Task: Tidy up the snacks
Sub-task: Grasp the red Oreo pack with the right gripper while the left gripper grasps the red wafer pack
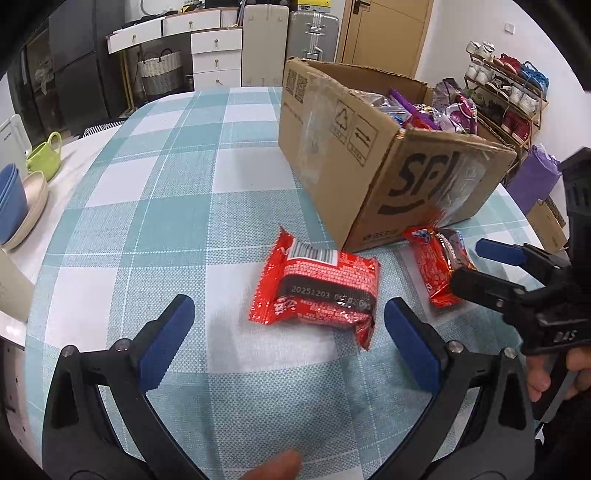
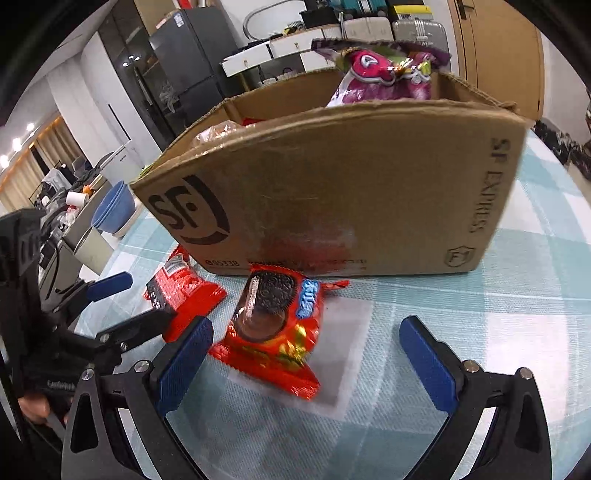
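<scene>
Two red snack packs lie on the checked tablecloth (image 1: 155, 206) in front of a cardboard box (image 1: 369, 155) with several snacks in it. One pack (image 1: 317, 291) lies back side up just beyond my open left gripper (image 1: 290, 341), nearer its right finger. The other, a cookie pack (image 2: 273, 332), lies between the fingers of my open right gripper (image 2: 306, 365), close to the left pad (image 2: 184, 363). In the left wrist view this cookie pack (image 1: 437, 262) sits at the box corner with the right gripper (image 1: 476, 266) beside it. The right wrist view shows the left gripper (image 2: 151, 295) around the first pack (image 2: 181, 295).
Blue and beige bowls (image 1: 18, 206) and a green cup (image 1: 46, 157) stand at the table's left edge. A purple bag (image 2: 384, 77) sticks up out of the box (image 2: 332, 192). Beyond the table are white drawers (image 1: 216, 55), a suitcase (image 1: 312, 33) and a shoe rack (image 1: 506, 92).
</scene>
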### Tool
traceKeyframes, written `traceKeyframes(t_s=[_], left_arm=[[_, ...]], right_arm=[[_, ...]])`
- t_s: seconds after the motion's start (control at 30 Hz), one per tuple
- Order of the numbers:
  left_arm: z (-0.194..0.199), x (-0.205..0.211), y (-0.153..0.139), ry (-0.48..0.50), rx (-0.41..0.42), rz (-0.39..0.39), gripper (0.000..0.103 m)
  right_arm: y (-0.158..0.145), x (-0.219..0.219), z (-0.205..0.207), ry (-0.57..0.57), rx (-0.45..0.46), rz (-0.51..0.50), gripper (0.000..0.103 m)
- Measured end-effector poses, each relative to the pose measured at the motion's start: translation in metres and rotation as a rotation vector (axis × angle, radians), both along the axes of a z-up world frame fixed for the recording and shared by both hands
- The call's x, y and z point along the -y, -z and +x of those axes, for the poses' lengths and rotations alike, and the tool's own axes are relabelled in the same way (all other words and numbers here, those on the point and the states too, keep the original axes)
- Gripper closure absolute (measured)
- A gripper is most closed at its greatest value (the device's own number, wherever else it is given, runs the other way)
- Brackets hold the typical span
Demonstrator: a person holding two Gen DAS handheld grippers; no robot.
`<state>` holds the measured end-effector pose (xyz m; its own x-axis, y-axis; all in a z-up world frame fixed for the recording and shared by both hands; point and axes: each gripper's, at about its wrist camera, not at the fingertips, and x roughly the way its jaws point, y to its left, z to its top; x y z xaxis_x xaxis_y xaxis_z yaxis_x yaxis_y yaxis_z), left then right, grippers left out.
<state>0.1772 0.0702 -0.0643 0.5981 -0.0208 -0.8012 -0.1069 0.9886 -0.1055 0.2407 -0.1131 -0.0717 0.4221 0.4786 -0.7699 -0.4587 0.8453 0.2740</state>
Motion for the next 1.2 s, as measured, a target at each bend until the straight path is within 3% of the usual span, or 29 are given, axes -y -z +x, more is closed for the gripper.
traceKeyframes(t_s=[0.27,0.5,0.57,0.83,1.2], left_arm=[[-0.005,-0.002,-0.007,0.004,0.009,0.029,0.001],[-0.010,-0.009,-0.012,-0.001,0.023,0.003,0.001],[-0.010,-0.007,-0.011,0.001,0.018,0.001,0.001],[-0.003,0.004,-0.001,0.031,-0.006,-0.036,0.001],[0.012,0.033,0.020,0.025,-0.060,0.078,0.000]], right_arm=[[0.001,-0.031,-0.002,-0.063,0.023,-0.066,0.003],[-0.001,-0.035,-0.006,-0.104,0.020,-0.055,0.050],[-0.002,-0.033,-0.011,-0.112,0.038,-0.060,0.057],[-0.026,0.020,-0.049,-0.107,0.149,0.062,0.058],[-0.026,0.062,-0.044,-0.041,0.132,0.060,0.058]])
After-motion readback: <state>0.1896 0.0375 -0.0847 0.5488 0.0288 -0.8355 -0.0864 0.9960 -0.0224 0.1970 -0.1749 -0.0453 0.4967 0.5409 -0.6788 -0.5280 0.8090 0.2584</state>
